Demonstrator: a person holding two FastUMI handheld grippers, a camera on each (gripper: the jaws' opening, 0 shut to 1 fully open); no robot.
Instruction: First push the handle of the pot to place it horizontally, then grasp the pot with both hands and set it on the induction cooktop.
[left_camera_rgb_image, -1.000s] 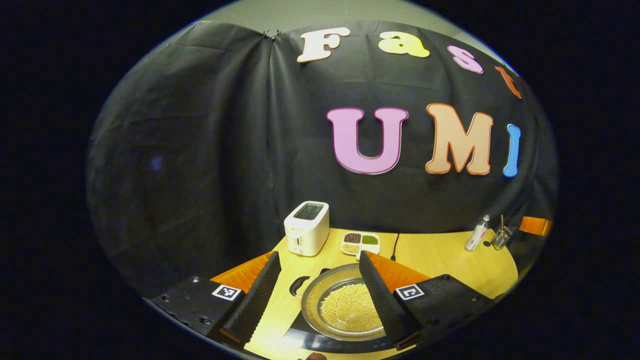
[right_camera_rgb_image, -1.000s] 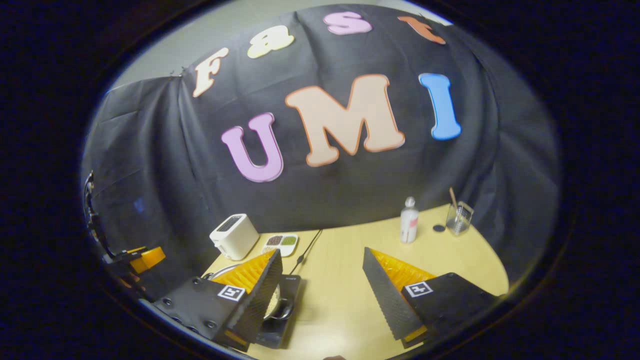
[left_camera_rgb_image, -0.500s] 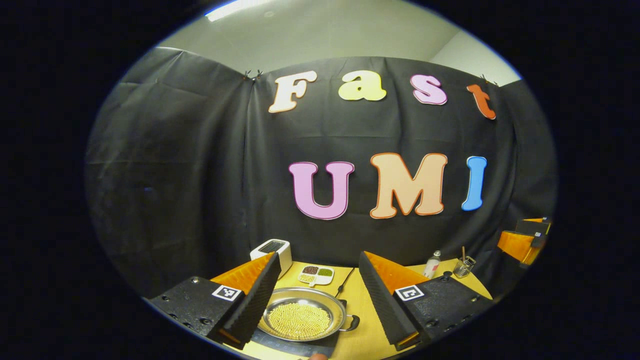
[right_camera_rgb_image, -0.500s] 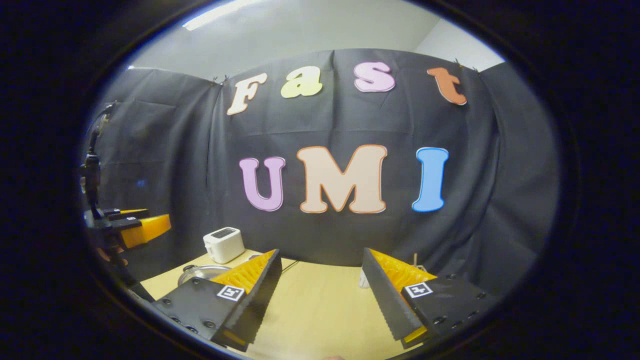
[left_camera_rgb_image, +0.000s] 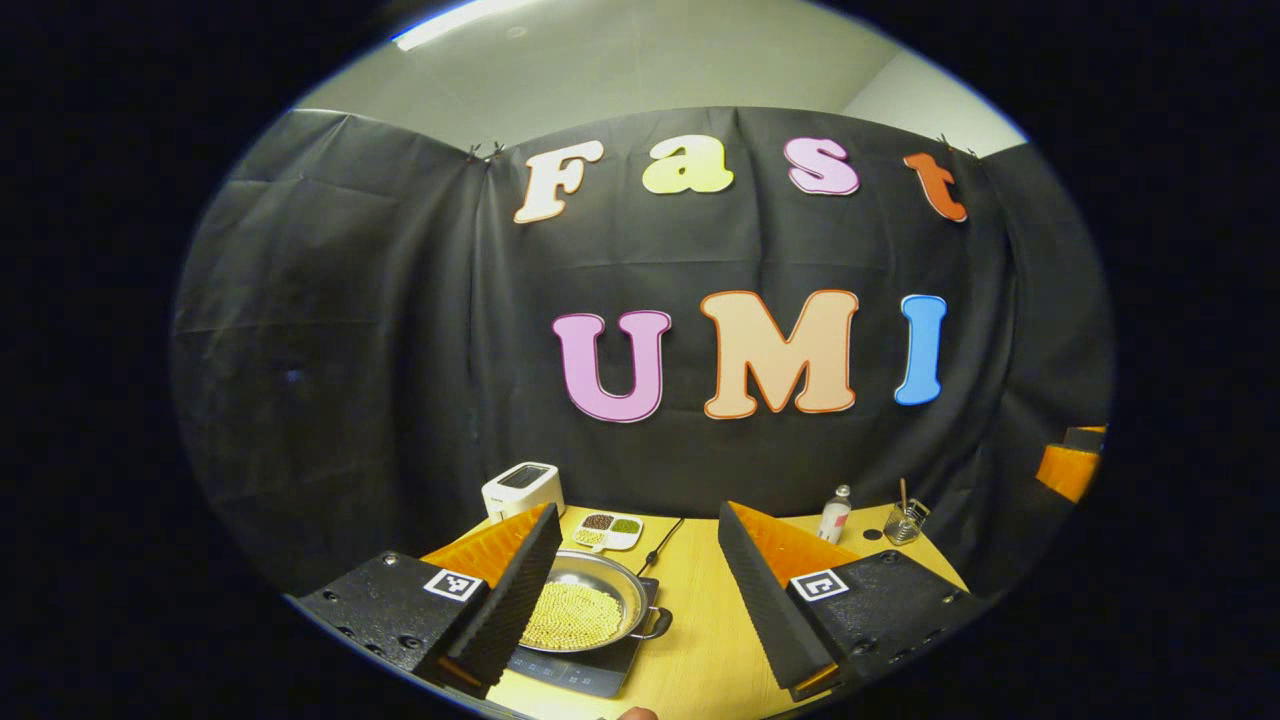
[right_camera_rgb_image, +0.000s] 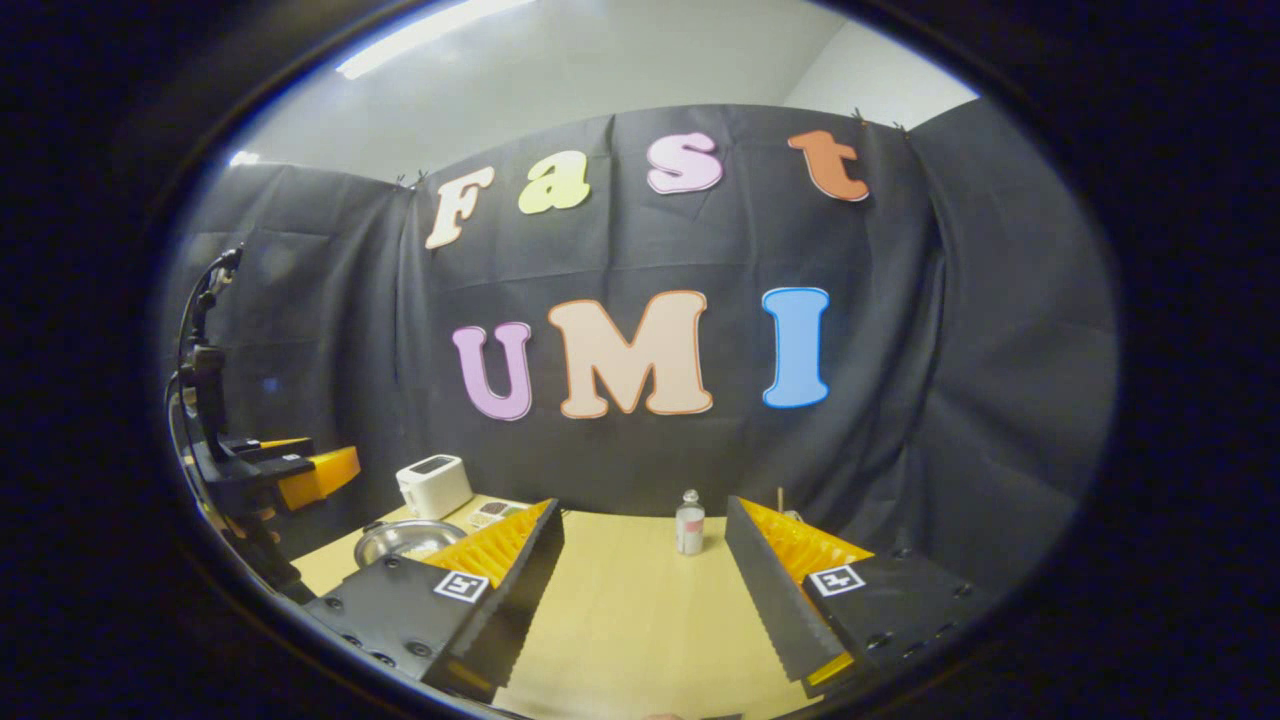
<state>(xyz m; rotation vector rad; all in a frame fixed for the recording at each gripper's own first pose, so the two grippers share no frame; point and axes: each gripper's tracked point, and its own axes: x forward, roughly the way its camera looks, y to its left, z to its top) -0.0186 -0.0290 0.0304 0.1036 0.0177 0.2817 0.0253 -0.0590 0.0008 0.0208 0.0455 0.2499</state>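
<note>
**Pot seated on cooktop; both units withdrawn**

The pot (left_camera_rgb_image: 585, 606), loaded with pale beads, rests on the cooktop (left_camera_rgb_image: 585, 668) on the bench (left_camera_rgb_image: 700, 640), one handle (left_camera_rgb_image: 655, 625) lying level at 3 o'clock. Over the last second both views have pulled back and risen. The left hand-held gripper (left_camera_rgb_image: 635, 590) is spread, gripping nothing, pot at its 8 o'clock. The right hand-held gripper (right_camera_rgb_image: 645, 585) is likewise spread over bare bench, pot (right_camera_rgb_image: 405, 540) at 10 o'clock. Judgement: placement complete; task appears finished.
</note>
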